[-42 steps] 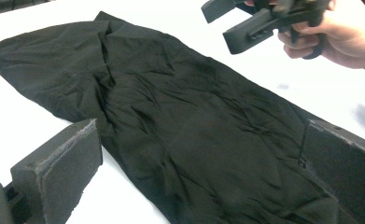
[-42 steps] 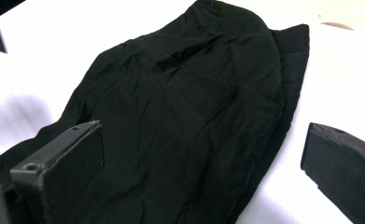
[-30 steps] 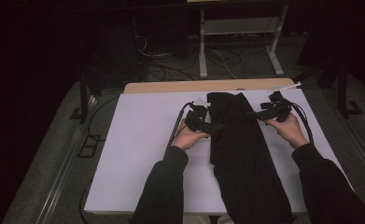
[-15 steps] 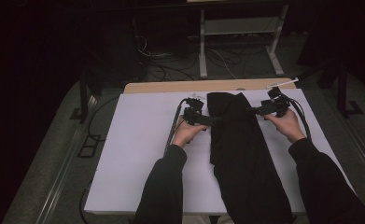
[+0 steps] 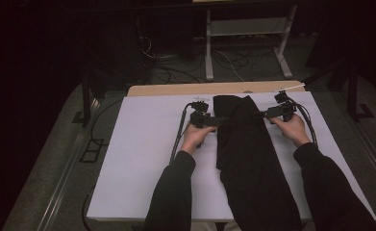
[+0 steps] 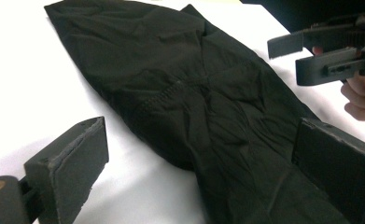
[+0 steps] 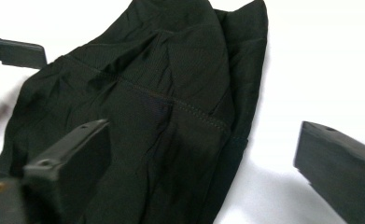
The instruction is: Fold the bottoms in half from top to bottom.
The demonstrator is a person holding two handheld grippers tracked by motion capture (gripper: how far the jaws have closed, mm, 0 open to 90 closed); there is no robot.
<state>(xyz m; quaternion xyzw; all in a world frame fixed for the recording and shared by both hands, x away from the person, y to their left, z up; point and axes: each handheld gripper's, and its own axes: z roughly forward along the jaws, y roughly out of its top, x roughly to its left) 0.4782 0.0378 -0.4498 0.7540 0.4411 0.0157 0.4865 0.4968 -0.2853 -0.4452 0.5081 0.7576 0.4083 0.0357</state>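
High view: fixed above the near edge of the table (image 5: 142,159), facing forward and down; takes in the whole white top, forearms entering from the bottom, floor and stands beyond the far edge.

Left gripper view: rides low and close on the left gripper (image 5: 213,120), looking across the far half of the table toward the right gripper (image 6: 306,58).

Right gripper view: equally low and close on the right gripper, looking back the opposite way.

Shared by all three: upper end of the black garment (image 5: 243,130) (image 6: 203,102) (image 7: 171,93) near the far edge.
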